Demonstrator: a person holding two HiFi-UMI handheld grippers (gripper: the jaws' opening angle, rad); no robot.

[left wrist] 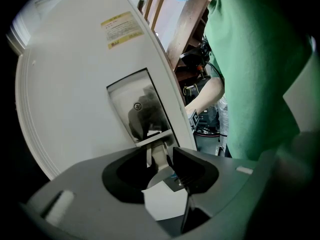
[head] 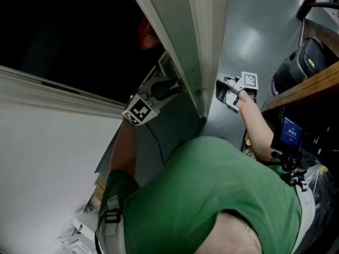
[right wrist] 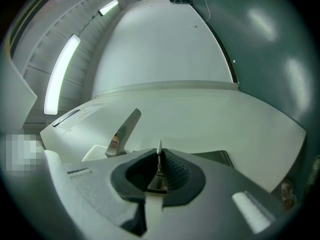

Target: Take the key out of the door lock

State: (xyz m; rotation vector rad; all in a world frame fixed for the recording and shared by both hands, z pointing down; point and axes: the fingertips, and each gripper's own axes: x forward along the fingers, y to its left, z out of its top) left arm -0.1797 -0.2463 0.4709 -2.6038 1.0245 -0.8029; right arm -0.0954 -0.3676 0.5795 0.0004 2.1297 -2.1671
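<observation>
The white door (head: pixel 192 41) stands edge-on between my two grippers. On its left side my left gripper (head: pixel 164 89) is shut on the metal door handle (left wrist: pixel 159 151), which comes out of the shiny lock plate (left wrist: pixel 137 104) and runs in between the jaws. On the other side my right gripper (head: pixel 223 91) sits a short way off the door edge. It is shut on a thin metal key (right wrist: pixel 159 156), seen edge-on with its tip sticking out in front of the white door face (right wrist: pixel 165 59). This side's lever handle (right wrist: pixel 123 132) stands left of the key.
A person in a green shirt (head: pixel 212 194) fills the lower head view. A wooden shelf (head: pixel 302 83) and a black machine (head: pixel 306 60) stand to the right on the grey floor (head: pixel 249 36). A yellow sticker (left wrist: pixel 121 30) is on the door.
</observation>
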